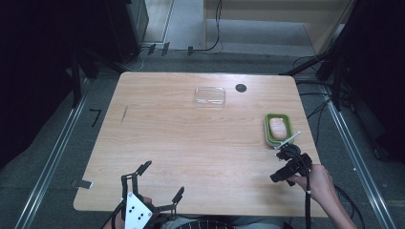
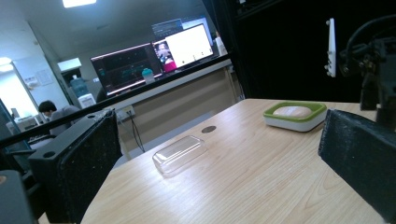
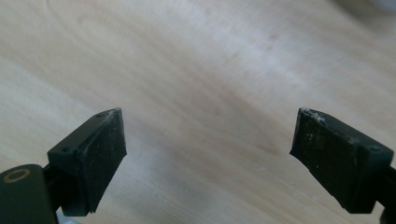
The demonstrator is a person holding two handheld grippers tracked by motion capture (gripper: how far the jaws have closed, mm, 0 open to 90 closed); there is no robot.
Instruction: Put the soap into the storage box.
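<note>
Green-rimmed white container [image 1: 277, 129], a shallow rounded-rectangular box with a pale pinkish item resting inside it, sits open near the right edge of the light wooden table [image 1: 191, 143]. Its likely lid, a clear rectangular plastic cover [image 1: 210, 96], lies well apart from it on the far middle of the table, just left of a small dark round hole [image 1: 241, 88] in the tabletop. The right gripper [image 1: 282, 149], held in the person's right hand [image 1: 317, 180], hovers just near of the container, pointing toward it; its two black jaws stand well apart with nothing between them, and its own view looks down on bare wood grain. The left gripper [image 1: 160, 179] waits at the near edge of the table, left of centre, its jaws also spread wide and empty, with the container [image 2: 294, 114] and the clear cover [image 2: 180, 154] seen in the distance between them. Judging from this layout, the work looks barely begun: nothing is grasped or lifted, the container is uncovered, and the cover is untouched. What seems left is taking hold of the container or cover and bringing the two together.
</note>
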